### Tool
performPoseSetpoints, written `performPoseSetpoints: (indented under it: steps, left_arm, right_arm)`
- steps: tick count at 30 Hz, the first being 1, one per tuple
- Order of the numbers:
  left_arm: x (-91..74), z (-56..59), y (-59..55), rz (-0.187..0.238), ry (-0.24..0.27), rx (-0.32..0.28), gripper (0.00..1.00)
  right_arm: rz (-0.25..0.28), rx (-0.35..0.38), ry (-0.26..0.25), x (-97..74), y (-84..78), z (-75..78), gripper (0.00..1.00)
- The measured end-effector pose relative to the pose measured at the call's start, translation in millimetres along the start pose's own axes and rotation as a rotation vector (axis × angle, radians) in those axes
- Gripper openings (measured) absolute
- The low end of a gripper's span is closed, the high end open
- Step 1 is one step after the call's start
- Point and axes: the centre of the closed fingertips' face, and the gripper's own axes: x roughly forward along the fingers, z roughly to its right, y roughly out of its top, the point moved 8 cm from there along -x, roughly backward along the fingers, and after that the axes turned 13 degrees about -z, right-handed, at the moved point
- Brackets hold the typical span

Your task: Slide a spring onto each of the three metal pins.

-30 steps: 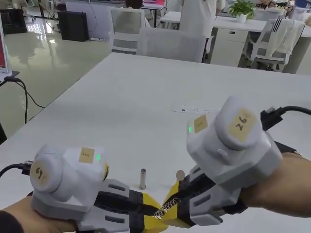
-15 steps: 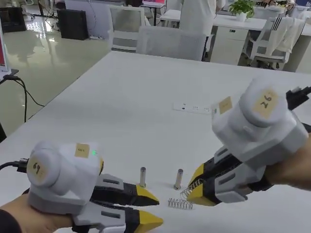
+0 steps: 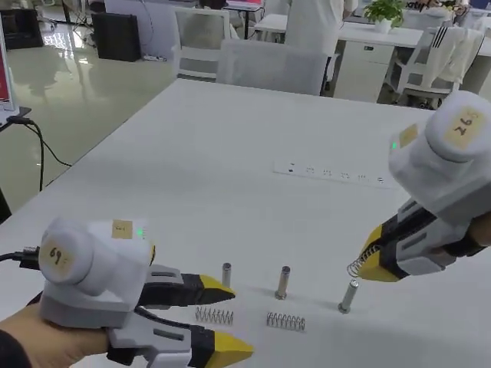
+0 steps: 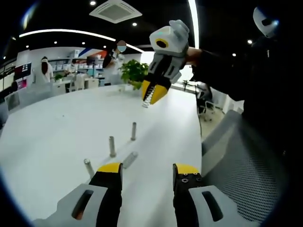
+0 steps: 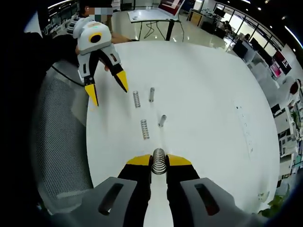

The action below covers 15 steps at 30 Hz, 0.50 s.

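None of the three pins carries a spring yet, so by my reading all three slides remain to be done; the left pin (image 3: 226,276), middle pin (image 3: 283,282) and right pin (image 3: 347,296) stand bare and upright in a row on the white worktop (image 3: 230,169). The right hand-held gripper (image 3: 372,267), at 3 o'clock in the head view, has its jaws closed on the held spring (image 3: 357,263); it hangs in the air at 1 o'clock of the right pin, near but apart, so that pin looks like the first target. The near spring (image 3: 214,315) lies flat at 6 o'clock of the left pin; the second spring (image 3: 285,321) at 6 o'clock of the middle pin. The left hand-held gripper (image 4: 147,168), at 7 o'clock, has its jaws spread wide, grasping nothing.
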Motion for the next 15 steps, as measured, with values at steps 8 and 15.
performPoseSetpoints:
  steps: [8,15]
  left_arm:
    - [-1.1,-2.9,-2.2,-0.007,0.015,-0.030,0.45]
    - [-4.0,-5.5,-3.2,-0.001,0.035,-0.034,0.48]
  right_arm:
    - [-0.072,0.008,0.030,16.8,-5.0,17.4,0.08]
    - [-0.119,-0.003,0.059,35.5,-4.3,22.2,0.09]
